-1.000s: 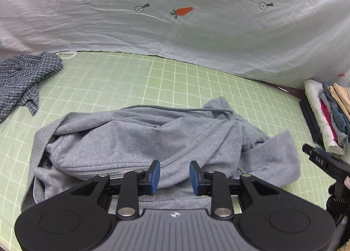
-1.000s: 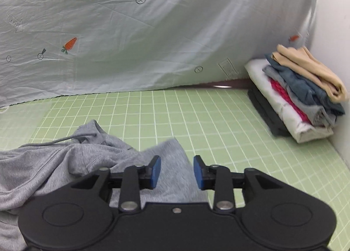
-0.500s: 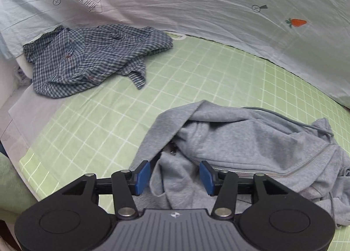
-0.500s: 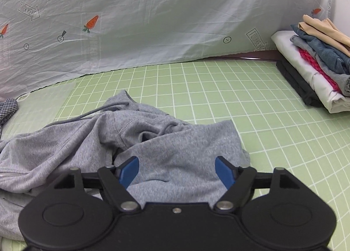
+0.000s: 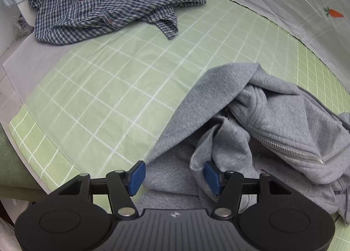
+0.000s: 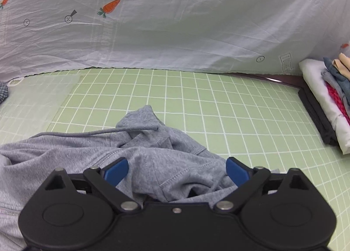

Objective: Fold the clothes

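A crumpled grey zip hoodie [image 5: 251,124] lies on the green grid mat [image 5: 105,89]. My left gripper [image 5: 175,177] is open, low over the hoodie's left edge, with grey cloth between its blue pads. In the right wrist view the same hoodie [image 6: 153,159] lies bunched, its drawstring [image 6: 122,130] across the top. My right gripper [image 6: 176,171] is wide open, with a raised fold of the hoodie between its blue pads.
A blue checked shirt [image 5: 105,6] lies crumpled at the mat's far left corner. A stack of folded clothes [image 6: 328,98] stands at the right edge. A pale carrot-print sheet [image 6: 175,21] hangs behind the mat. The mat's near left edge [image 5: 24,148] drops off.
Both grippers have opened wider. The left one swung left toward the hoodie's left edge and the checked shirt. The right one moved in over the hoodie.
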`<control>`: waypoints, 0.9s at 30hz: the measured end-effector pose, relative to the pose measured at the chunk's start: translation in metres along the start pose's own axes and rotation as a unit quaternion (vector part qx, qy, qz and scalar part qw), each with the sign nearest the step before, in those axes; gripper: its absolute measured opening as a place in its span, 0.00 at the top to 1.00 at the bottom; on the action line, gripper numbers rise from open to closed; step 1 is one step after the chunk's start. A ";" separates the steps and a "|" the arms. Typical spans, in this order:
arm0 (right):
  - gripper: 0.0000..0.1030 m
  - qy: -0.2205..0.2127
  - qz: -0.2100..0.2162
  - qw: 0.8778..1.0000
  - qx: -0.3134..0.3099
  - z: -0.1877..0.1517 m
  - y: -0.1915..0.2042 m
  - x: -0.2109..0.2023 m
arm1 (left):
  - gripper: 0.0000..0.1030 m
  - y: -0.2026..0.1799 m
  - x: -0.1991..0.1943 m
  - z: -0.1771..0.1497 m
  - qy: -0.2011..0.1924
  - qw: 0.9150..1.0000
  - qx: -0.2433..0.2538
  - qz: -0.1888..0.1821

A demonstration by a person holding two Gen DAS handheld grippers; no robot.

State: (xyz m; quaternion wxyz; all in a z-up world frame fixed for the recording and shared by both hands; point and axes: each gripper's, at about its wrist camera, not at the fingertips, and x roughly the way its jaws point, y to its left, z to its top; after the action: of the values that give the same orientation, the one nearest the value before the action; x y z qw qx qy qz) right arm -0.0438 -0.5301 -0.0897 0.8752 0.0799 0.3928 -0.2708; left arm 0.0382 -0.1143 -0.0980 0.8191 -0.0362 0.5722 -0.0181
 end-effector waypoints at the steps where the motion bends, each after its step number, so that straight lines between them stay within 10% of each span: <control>1: 0.06 0.006 -0.002 1.000 0.007 -0.003 -0.002 0.002 | 0.39 -0.002 0.002 0.005 -0.002 1.000 0.003 0.001; 20: 0.04 0.051 -0.077 0.987 0.135 -0.058 -0.092 -0.013 | 0.36 -0.085 -0.012 0.066 -0.094 0.991 0.098 -0.019; 27: 0.04 0.069 -0.069 0.976 0.194 -0.064 -0.123 0.001 | 0.25 -0.161 -0.010 0.062 -0.098 0.969 0.210 -0.081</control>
State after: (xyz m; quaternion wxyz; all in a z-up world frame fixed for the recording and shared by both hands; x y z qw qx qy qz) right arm -0.1504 -0.6112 -0.1248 0.7930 0.2391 0.3966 -0.3958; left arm 0.0946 -0.2719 -0.0544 0.8564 0.0888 0.4673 -0.2010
